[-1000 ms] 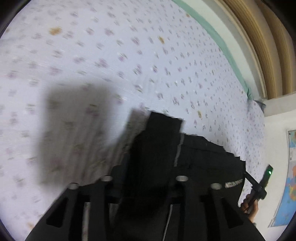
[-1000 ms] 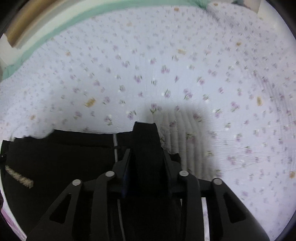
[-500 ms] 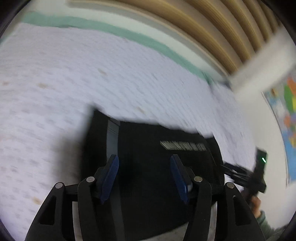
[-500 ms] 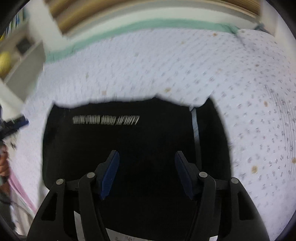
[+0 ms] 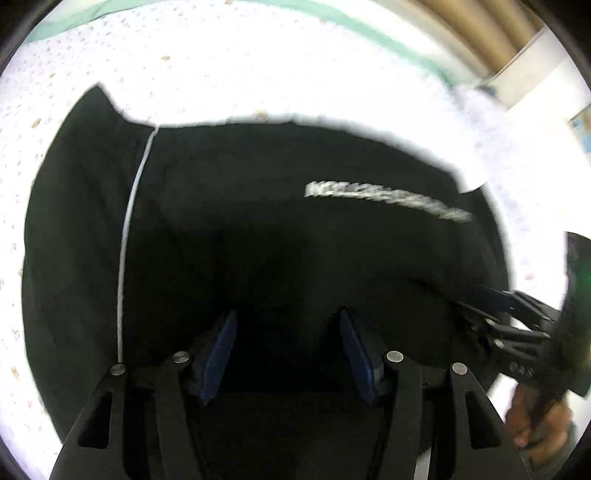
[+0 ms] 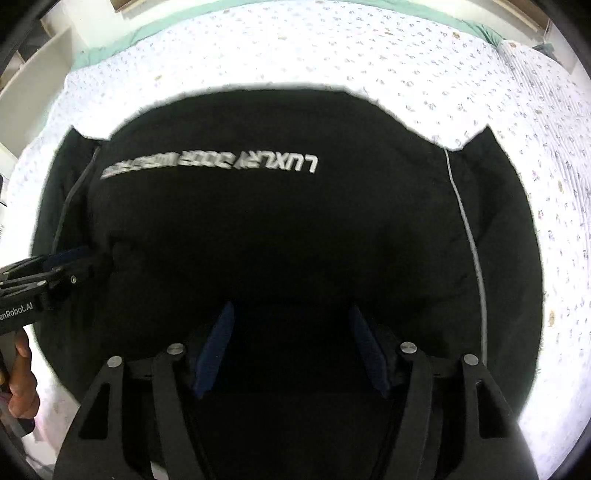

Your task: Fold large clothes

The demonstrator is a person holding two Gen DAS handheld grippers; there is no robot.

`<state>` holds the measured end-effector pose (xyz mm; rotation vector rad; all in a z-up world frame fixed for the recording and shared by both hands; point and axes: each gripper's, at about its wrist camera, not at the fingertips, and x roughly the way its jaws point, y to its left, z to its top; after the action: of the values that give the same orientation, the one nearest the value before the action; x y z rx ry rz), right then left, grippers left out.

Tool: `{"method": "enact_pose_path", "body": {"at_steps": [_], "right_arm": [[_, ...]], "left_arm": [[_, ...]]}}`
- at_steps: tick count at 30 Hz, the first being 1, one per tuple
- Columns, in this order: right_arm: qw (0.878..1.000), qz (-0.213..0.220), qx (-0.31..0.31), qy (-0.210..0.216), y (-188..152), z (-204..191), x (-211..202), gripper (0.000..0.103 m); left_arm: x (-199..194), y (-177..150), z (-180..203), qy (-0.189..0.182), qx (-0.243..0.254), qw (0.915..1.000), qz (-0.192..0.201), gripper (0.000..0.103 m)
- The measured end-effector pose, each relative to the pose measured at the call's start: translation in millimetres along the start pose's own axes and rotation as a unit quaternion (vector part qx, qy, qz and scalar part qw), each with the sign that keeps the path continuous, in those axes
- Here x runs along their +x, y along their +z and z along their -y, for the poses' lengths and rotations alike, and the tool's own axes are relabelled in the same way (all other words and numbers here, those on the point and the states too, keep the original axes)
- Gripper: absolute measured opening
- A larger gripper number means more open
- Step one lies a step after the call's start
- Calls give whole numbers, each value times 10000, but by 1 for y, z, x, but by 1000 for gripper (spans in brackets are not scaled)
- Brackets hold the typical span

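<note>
A black garment (image 5: 280,229) with a line of white lettering and a thin white stripe lies spread on the bed. It also fills the right wrist view (image 6: 280,229). My left gripper (image 5: 288,325) is open and empty above the garment's near part. My right gripper (image 6: 291,325) is open and empty above it too. The right gripper shows at the right edge of the left wrist view (image 5: 491,314), the left gripper at the left edge of the right wrist view (image 6: 55,266), each low beside the cloth.
The bed sheet (image 6: 332,51) is white with small flowers and a green border (image 5: 369,29) at the far edge. A wooden headboard (image 5: 491,33) and a wall stand behind. A shelf (image 6: 33,85) stands at the far left.
Both grippers held folds of the black garment one second ago. They have let go, opened and drawn back. The garment now lies flat.
</note>
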<state>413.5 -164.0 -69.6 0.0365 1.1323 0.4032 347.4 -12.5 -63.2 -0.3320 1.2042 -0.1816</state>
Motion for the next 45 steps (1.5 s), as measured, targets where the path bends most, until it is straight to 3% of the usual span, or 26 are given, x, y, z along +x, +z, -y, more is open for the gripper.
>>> {"method": "enact_pose_path", "body": {"at_steps": [2,6,8,11,13,17,20,26,32,41,45], "right_arm": [[9991,405,-54,72,14,1,-22,67],[9984,566,-2,-25,51,4,-17,68],[9993,323,63,-197,57,9,9,68],[9990,-218,388,40,58,23,57,69],[9982,-197,552,113,56,30,67,71],[9989,-164,439,29,54,26,65,72],[9985,-70,486,221,55,37,54,72],[9964,300,727,309,23,68,-4,73],[9941,434,990,1,-13,107,-49,74],[9863,331,1615,-76,-60,166,-64,77],[9856,217,1675,51,-65,193,-61,78]], "left_arm": [[-22,13,3,-297,-4,9991,301,59],[-28,47,11,-121,202,9976,645,59],[-8,59,8,53,131,9986,516,59],[45,62,-17,306,-230,9991,-174,61],[68,61,-34,103,-519,9983,-256,61],[63,63,-35,38,-568,9982,-195,61],[34,57,-31,-75,-345,9993,-115,61],[-48,31,-41,-58,-51,9992,395,61],[-95,2,-80,256,-418,9975,515,61],[-96,-37,-126,-127,-1255,9914,355,61],[-74,-39,-147,-451,-1677,9845,236,61]]}}
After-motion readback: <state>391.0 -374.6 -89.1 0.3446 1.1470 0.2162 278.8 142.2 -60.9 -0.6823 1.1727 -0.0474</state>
